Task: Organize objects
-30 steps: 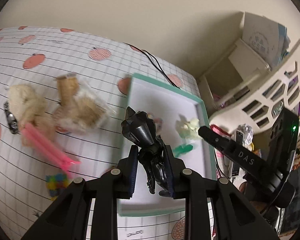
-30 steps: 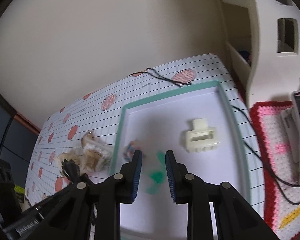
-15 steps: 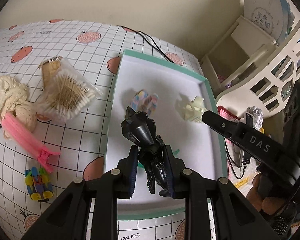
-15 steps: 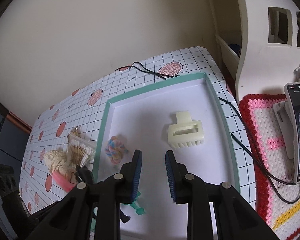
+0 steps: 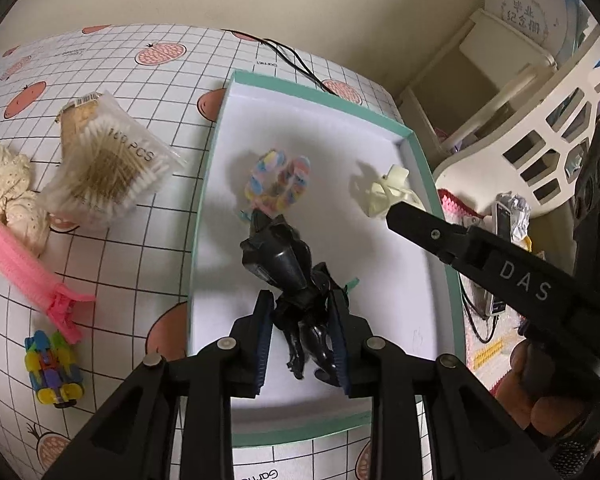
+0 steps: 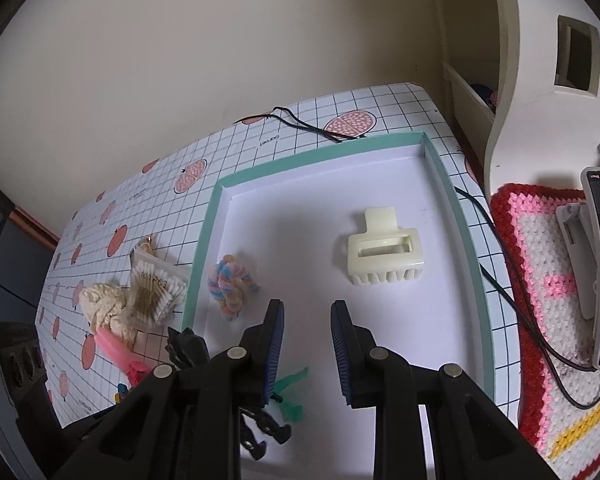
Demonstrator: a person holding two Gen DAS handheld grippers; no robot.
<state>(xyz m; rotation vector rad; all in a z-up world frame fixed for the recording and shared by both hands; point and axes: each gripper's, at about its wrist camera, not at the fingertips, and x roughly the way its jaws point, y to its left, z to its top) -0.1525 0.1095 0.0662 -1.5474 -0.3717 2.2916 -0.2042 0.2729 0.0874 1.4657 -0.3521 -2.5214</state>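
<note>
Left gripper (image 5: 300, 334) first, from its own wrist camera: I've got it clenched on the black toy figure (image 5: 290, 268), pads pressing its lower body, head poking forward above the white floor of the teal-rimmed tray (image 5: 214, 160). Inside the tray, a pastel scrunchie (image 5: 278, 180) lies just ahead of the figure and a cream claw clip (image 5: 388, 192) sits near the right wall; open white floor runs between them. Right gripper (image 5: 408, 216) reaches in from the right, over that clip. Out on the desk (image 5: 140, 264), left of the tray: a cotton swab pack (image 5: 108, 164), a cream cloth (image 5: 8, 188), a pink clip (image 5: 32, 268) and a small multicolour toy car (image 5: 54, 368).

Over to the right wrist camera: right gripper (image 6: 307, 346) is released, pads apart with nothing between, hovering above bare tray floor. Claw clip (image 6: 384, 254) ahead, scrunchie (image 6: 230, 284) left, a green piece (image 6: 292, 392) under the near finger. Tray rim (image 6: 468, 248) lies close to the black cable (image 6: 496, 284) and crocheted mat (image 6: 540, 240).
</note>
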